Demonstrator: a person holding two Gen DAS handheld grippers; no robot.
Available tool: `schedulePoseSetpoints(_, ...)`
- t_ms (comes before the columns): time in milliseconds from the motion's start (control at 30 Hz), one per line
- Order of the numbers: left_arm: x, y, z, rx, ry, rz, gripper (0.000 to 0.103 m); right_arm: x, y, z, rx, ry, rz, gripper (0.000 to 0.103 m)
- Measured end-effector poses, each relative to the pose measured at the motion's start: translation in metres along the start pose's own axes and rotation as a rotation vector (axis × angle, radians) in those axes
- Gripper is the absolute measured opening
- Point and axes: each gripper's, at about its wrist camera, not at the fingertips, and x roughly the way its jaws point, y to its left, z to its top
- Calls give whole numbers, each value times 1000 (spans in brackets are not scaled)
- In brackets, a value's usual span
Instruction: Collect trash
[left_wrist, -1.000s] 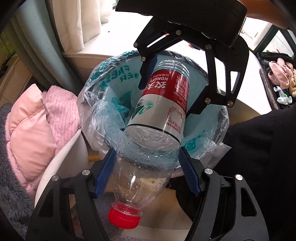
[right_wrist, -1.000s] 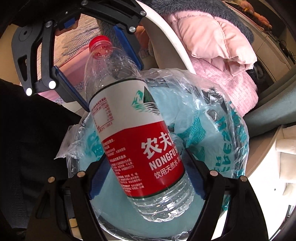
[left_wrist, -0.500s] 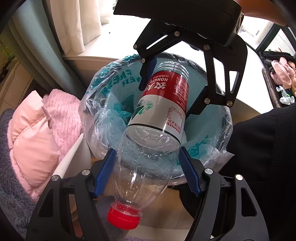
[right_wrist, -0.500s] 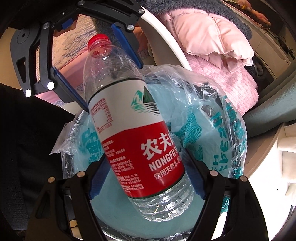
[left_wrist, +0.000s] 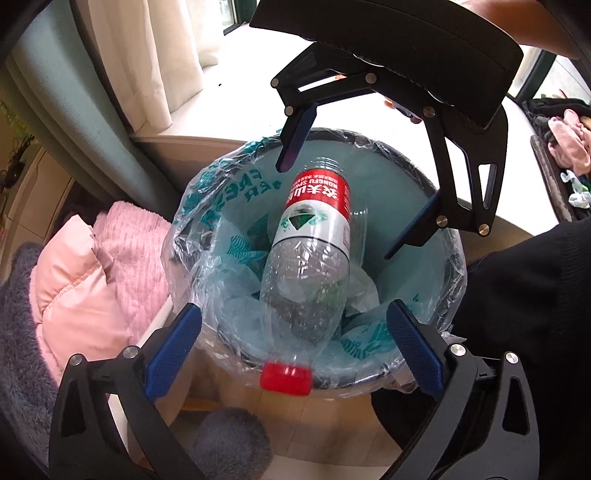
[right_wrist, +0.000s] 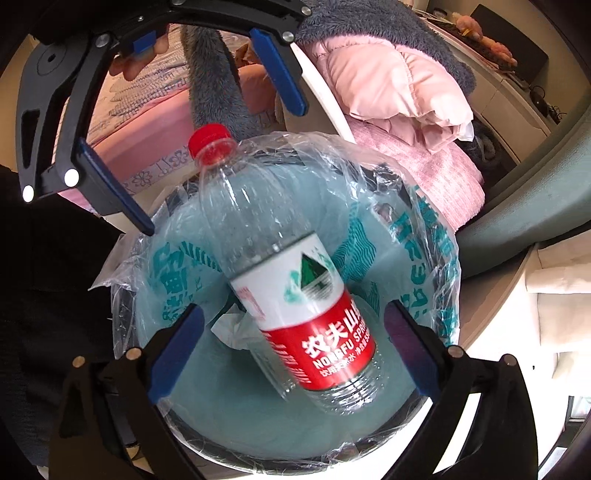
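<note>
With both left gripper (left_wrist: 293, 345) and right gripper (right_wrist: 291, 345) jaws opening clear of the bottle (left_wrist: 308, 266), its cap end may catch the bin (left_wrist: 448, 258) rim and tip out.

Clear bottle loose over the lined bin, both grippers spread

The right gripper (right_wrist: 291, 347) is opening, its blue-padded fingers (right_wrist: 177, 350) standing clear on either side of the clear plastic water bottle with a red cap and red-and-white label (right_wrist: 295, 295), which is blurred and tilted, cap up, over the round bin lined with a clear, teal-printed plastic bag (right_wrist: 428, 251). Crumpled white paper (right_wrist: 232, 328) lies inside. The left gripper (right_wrist: 214, 158), at the top, is opening too, touching nothing. A pink quilted jacket (right_wrist: 399, 85) lies beyond.
</note>
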Motion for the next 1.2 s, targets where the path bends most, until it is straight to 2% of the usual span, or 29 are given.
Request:
schedulePoseSetpoints(433,-12,-11,13,-44,-80,43,97,-36,-16,-29,191,-69,-84,96)
schedulePoseSetpoints(667,-18,-20,17,-94,-119,72,97,-48,-17,-40,237,-82,-122,96)
schedulePoseSetpoints(767,-21,-20,17,-161,-150,80,97,-54,-16,-44,255,-90,-135,96)
schedulePoseSetpoints(1067,-22,-15,18,-446,-185,202,97,-61,-12,-52,306,-88,-180,96)
schedulePoseSetpoints(1200,-21,-14,16,-527,-205,185,97,-59,-9,-55,320,-65,-191,96)
